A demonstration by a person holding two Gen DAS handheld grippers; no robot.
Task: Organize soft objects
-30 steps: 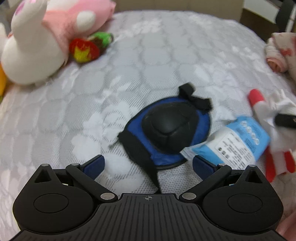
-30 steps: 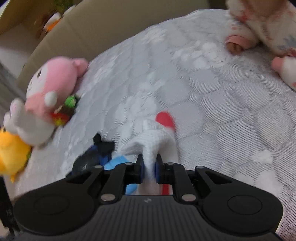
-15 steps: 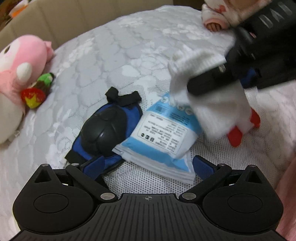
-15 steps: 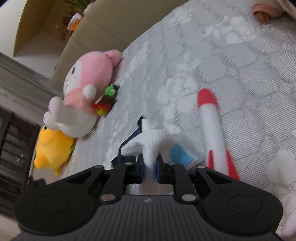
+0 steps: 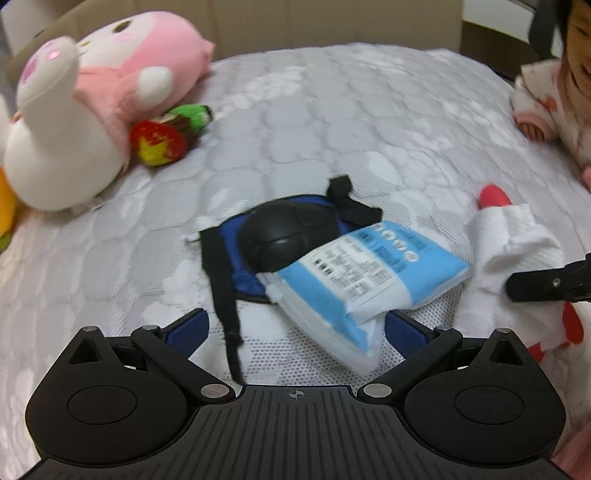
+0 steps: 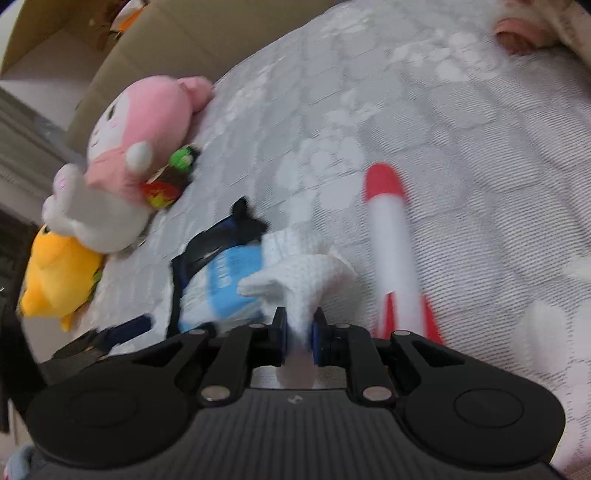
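Nearest in the right wrist view, the right gripper [image 6: 298, 328] has its jaws nearly closed, pinching a bunched white cloth [image 6: 303, 277]. The cloth fans out above the blue pads and trails below them. The gripper tilts steeply down toward the bed [image 6: 461, 155], a grey quilted mattress cover.

To carry this step out well, the pinch should probably stay firm, since soft fabric can slip. The cloth's loose ends hang close to the pack [image 6: 225, 284] and the rocket [image 6: 391, 251], so a clean lift before any sideways travel seems wise, to avoid dragging either along.

In the left wrist view, the left gripper [image 5: 295, 328] has its jaws wide open and holds nothing. It also tilts down at the bed [image 5: 332, 110]. Between its fingers lie a corner of the pack [image 5: 373, 273], a light blue and white packet, and the black strap of the pad [image 5: 288, 232], a blue and black knee pad. The pack rests partly on top of the pad. If the pack is the left gripper's target, closing on that near corner alone, clear of the strap, would likely work best.

Right of the pack, the cloth [image 5: 509, 251] shows again, draped over the rocket [image 5: 495, 195].

Farther off to the left lie a pink and white plush [image 5: 92, 107] and, touching it, a small red and green toy [image 5: 166, 136]. The right wrist view adds a yellow plush [image 6: 55, 280] below the pink plush [image 6: 136, 147], and a cardboard box [image 6: 155, 33] beyond the bed. At the far right edge is a child's patterned sleeve [image 5: 539, 96].
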